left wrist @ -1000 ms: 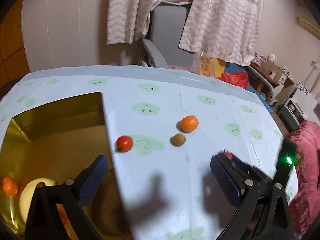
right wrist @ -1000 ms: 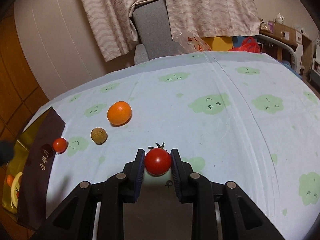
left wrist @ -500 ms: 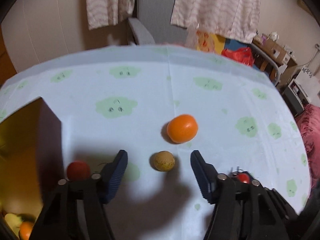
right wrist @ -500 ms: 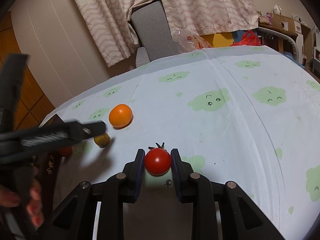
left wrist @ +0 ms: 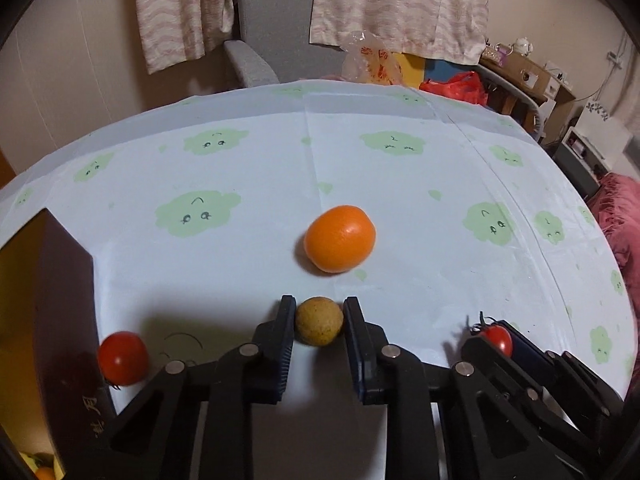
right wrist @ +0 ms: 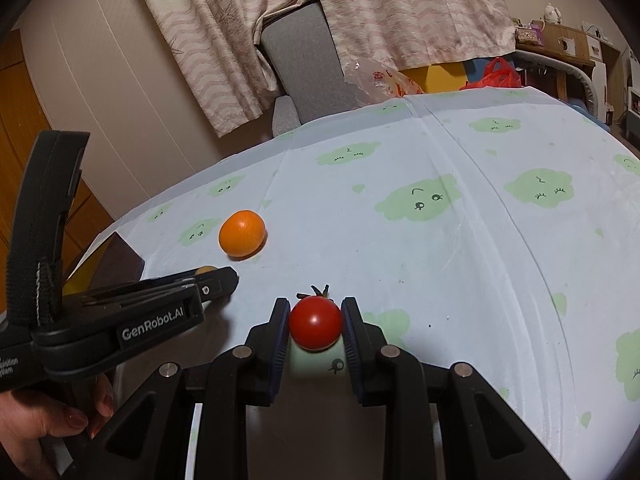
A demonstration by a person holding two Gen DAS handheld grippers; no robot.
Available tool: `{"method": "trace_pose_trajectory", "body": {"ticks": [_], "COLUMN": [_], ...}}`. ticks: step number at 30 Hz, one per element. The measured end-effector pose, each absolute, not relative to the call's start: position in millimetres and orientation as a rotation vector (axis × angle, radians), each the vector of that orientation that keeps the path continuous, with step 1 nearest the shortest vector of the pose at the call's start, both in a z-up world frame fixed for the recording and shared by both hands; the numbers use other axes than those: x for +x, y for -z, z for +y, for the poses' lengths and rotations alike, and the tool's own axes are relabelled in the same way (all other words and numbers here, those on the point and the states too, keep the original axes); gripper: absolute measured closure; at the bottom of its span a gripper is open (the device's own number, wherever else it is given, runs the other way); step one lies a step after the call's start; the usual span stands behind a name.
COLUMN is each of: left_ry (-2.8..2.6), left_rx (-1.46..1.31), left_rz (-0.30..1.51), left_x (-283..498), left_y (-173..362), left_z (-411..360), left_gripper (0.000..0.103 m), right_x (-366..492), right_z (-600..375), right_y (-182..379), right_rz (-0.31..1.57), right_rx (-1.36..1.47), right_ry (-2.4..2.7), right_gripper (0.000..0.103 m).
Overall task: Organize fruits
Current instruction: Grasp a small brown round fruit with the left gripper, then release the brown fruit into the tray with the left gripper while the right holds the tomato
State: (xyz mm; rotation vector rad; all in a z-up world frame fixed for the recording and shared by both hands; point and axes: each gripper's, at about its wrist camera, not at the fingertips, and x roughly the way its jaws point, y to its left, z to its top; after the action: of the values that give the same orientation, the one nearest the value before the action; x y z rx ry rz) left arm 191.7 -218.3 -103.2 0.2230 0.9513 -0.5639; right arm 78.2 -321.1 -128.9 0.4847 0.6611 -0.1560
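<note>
Underneath everything lay a pale blue tablecloth printed with green cloud faces (left wrist: 400,184), filling the middle of both views. Beyond it, at the top of the frames, stood a grey upholstered chair (right wrist: 308,68) draped with pink wavy-patterned fabric (left wrist: 400,4). A dark box with a gold lining (left wrist: 52,312) sat at the left edge of the left wrist view; something orange showed in its lower corner, too cropped to name.

At lower centre of that view the left gripper (left wrist: 319,322) had just closed its jaws on a small round yellow-brown fruit (left wrist: 319,321). A round orange citrus fruit (left wrist: 340,238) rested just above it, apart, and a loose red cherry tomato (left wrist: 122,357) lay at lower left beside the box.

At lower centre of its own view, the right gripper (right wrist: 315,322) clamped a red stemmed cherry tomato (right wrist: 315,322). A hand (right wrist: 36,428) held the left gripper's handle at lower left.
</note>
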Motion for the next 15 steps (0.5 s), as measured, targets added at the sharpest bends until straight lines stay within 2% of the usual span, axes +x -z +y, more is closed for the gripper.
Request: {"method": "trace_pose_trajectory", "body": {"ticks": [5, 15], "left_ry": [0.58, 0.583], "left_rx": [0.158, 0.132], "left_rz": [0.972, 0.897], "left_x": [186.0, 150.9], "left_y": [97.0, 63.8], "left_z": [-211.5, -186.2], "left_gripper": [0.079, 0.079], "right_x": [78.4, 77.9], "right_z": [-320.7, -317.4], "right_y": [128.9, 128.1], "right_rz": [0.661, 0.665], "right_rx": [0.483, 0.467], "right_ry": [0.157, 0.165], "right_gripper": [0.076, 0.076]}}
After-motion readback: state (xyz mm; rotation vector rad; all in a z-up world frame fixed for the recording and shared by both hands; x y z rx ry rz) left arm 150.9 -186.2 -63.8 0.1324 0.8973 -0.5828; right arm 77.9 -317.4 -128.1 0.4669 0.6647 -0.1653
